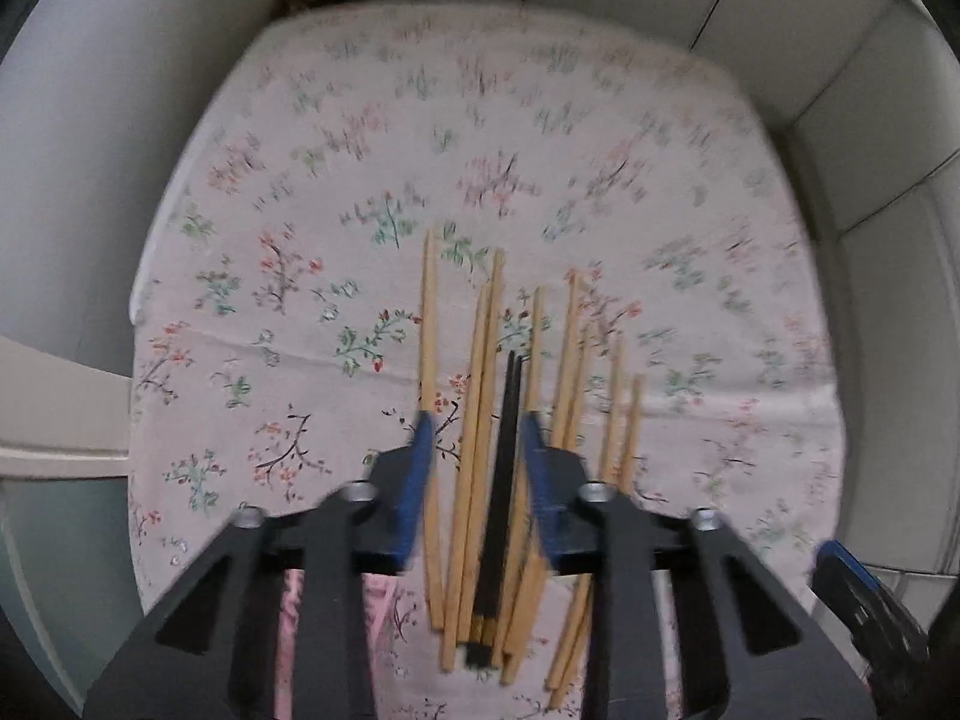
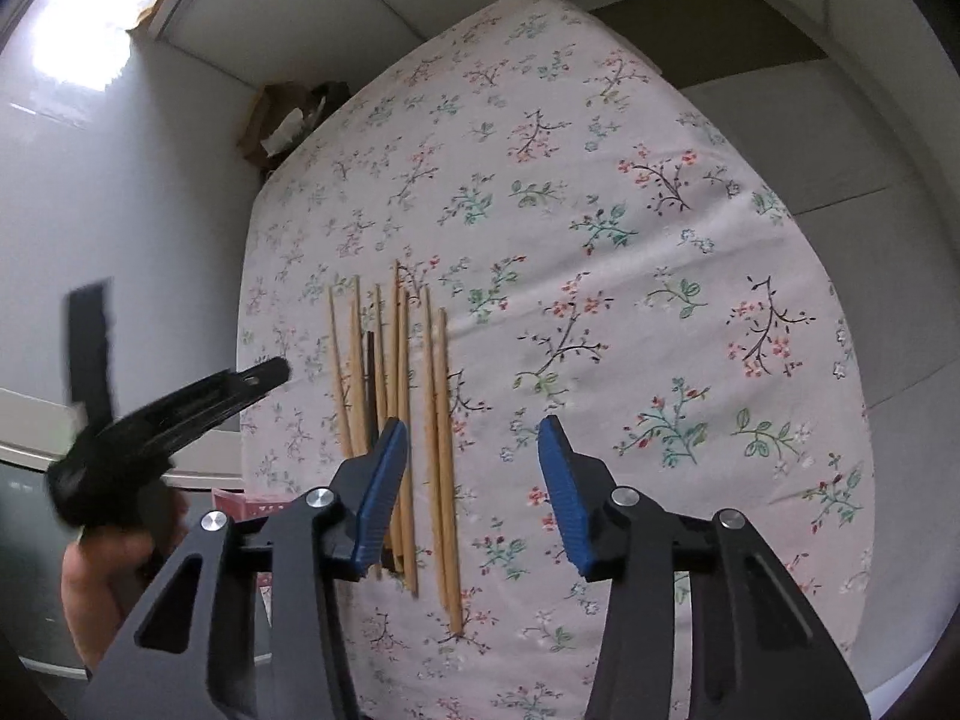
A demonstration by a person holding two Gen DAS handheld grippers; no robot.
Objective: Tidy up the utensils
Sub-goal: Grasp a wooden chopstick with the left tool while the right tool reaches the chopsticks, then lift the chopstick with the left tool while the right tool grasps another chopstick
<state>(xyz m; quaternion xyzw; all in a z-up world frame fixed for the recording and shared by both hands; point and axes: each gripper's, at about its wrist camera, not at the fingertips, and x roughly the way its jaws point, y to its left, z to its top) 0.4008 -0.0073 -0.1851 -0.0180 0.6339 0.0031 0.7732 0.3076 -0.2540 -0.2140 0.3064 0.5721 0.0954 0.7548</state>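
Several wooden chopsticks (image 1: 480, 390) and a black pair (image 1: 507, 450) lie in a loose bundle on the floral tablecloth (image 1: 420, 120). My left gripper (image 1: 477, 426) hangs over the bundle. Its blue pads stand apart, with the black pair and a few wooden sticks in the gap, and no pad visibly presses on them. My right gripper (image 2: 470, 429) is open above the right side of the wooden chopsticks (image 2: 399, 360), with two sticks showing between its pads. The black pair (image 2: 371, 360) lies further left. The left gripper (image 2: 180, 408) shows blurred at the table's left edge.
The cloth (image 2: 600, 180) covers the whole table top, and pale floor tiles surround it. A cardboard box with clutter (image 2: 288, 120) sits on the floor past the far corner. A pink crate (image 2: 240, 501) is below the left edge. The right gripper (image 1: 864, 606) is at the lower right.
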